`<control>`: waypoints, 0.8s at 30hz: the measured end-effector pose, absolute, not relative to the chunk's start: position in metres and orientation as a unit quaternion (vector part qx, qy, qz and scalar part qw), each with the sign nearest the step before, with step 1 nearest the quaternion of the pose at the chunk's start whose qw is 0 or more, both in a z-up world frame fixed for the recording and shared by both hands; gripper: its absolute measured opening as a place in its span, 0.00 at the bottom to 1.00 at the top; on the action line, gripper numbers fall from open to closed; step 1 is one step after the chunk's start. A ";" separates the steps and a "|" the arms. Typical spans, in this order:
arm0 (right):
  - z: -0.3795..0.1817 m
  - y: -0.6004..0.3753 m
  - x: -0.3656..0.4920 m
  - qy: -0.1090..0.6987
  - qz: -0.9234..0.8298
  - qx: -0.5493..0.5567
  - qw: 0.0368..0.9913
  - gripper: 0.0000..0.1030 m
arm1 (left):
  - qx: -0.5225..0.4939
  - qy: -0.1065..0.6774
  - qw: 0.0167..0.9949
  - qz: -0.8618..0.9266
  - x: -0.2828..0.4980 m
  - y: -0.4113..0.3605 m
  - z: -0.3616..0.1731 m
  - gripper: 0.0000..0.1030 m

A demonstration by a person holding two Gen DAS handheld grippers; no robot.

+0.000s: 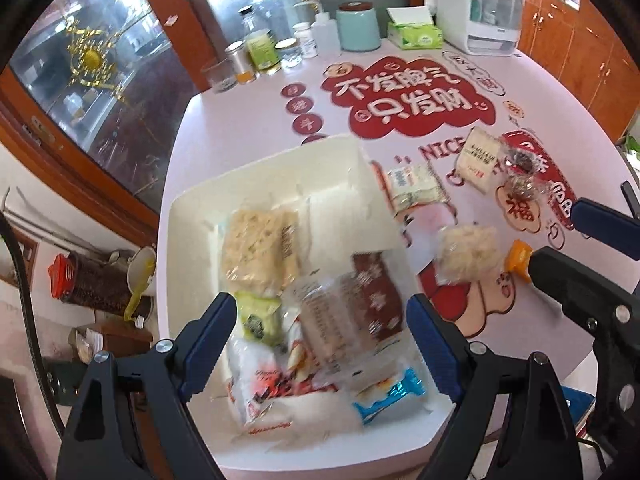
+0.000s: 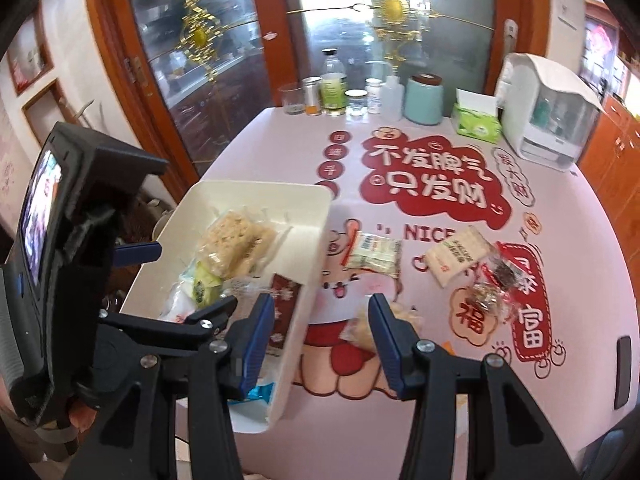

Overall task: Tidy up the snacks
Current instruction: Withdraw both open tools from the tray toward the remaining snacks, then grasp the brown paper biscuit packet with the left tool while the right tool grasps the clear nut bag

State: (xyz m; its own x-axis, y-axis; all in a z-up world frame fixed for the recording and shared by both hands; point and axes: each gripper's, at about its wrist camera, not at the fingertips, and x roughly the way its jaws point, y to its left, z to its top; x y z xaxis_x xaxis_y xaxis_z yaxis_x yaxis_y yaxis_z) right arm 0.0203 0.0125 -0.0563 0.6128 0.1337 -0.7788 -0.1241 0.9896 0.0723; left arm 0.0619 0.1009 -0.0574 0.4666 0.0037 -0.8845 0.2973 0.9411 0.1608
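Note:
A white bin [image 1: 192, 208] [image 2: 308, 216] on the table holds several snack packs: a pale rice-cake pack [image 1: 260, 248], a brown pack [image 1: 376, 300], a green pack [image 1: 260, 320] and a blue-ended pack [image 1: 392, 394]. My left gripper [image 1: 320, 332] is open and empty above the bin. My right gripper [image 2: 320, 328] is open and empty over the bin's right wall; a pale puffed snack [image 2: 404, 320] [image 1: 468, 252] lies just beyond its right finger. Loose on the table are a white-blue pack [image 2: 374, 254], a cream pack [image 2: 456, 254] and clear-wrapped dark snacks [image 2: 492, 284].
At the table's far edge stand jars and bottles [image 2: 332, 88], a teal canister [image 2: 424, 98], a green tissue box [image 2: 478, 120] and a white appliance [image 2: 548, 112]. A glass cabinet [image 2: 192, 60] is behind. Clutter sits on the floor to the left [image 1: 100, 284].

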 end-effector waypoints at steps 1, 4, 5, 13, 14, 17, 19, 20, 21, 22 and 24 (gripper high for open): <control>-0.056 0.005 0.020 0.434 0.068 0.012 0.898 0.48 | 0.150 0.507 0.844 -0.090 0.063 0.095 -0.055 0.84; -0.057 -0.023 0.020 0.434 0.053 0.036 0.898 0.48 | 0.159 0.497 0.847 -0.099 0.069 0.075 -0.049 0.84; -0.058 -0.032 0.020 0.435 0.047 0.044 0.898 0.48 | 0.163 0.494 0.848 -0.101 0.071 0.068 -0.047 0.84; -0.071 -0.099 0.021 0.432 -0.012 0.060 0.900 0.48 | 0.185 0.475 0.850 -0.129 0.093 0.007 -0.035 0.84; -0.073 -0.107 0.021 0.432 -0.019 0.059 0.900 0.48 | 0.187 0.473 0.851 -0.131 0.096 0.002 -0.034 0.84; -0.079 -0.126 0.024 0.435 -0.032 0.059 0.898 0.48 | 0.197 0.460 0.854 -0.138 0.109 -0.025 -0.030 0.84; -0.083 -0.138 0.026 0.437 -0.036 0.061 0.897 0.48 | 0.203 0.455 0.856 -0.140 0.117 -0.040 -0.029 0.84; -0.086 -0.145 0.028 0.438 -0.037 0.062 0.896 0.48 | 0.208 0.454 0.855 -0.142 0.124 -0.050 -0.030 0.84; -0.089 -0.152 0.029 0.440 -0.038 0.063 0.895 0.48 | 0.212 0.454 0.854 -0.142 0.128 -0.057 -0.032 0.84; -0.091 -0.156 0.030 0.440 -0.038 0.063 0.895 0.48 | 0.215 0.456 0.852 -0.143 0.134 -0.066 -0.035 0.84; -0.098 -0.168 0.034 0.443 -0.037 0.063 0.894 0.48 | 0.226 0.461 0.846 -0.144 0.149 -0.084 -0.044 0.84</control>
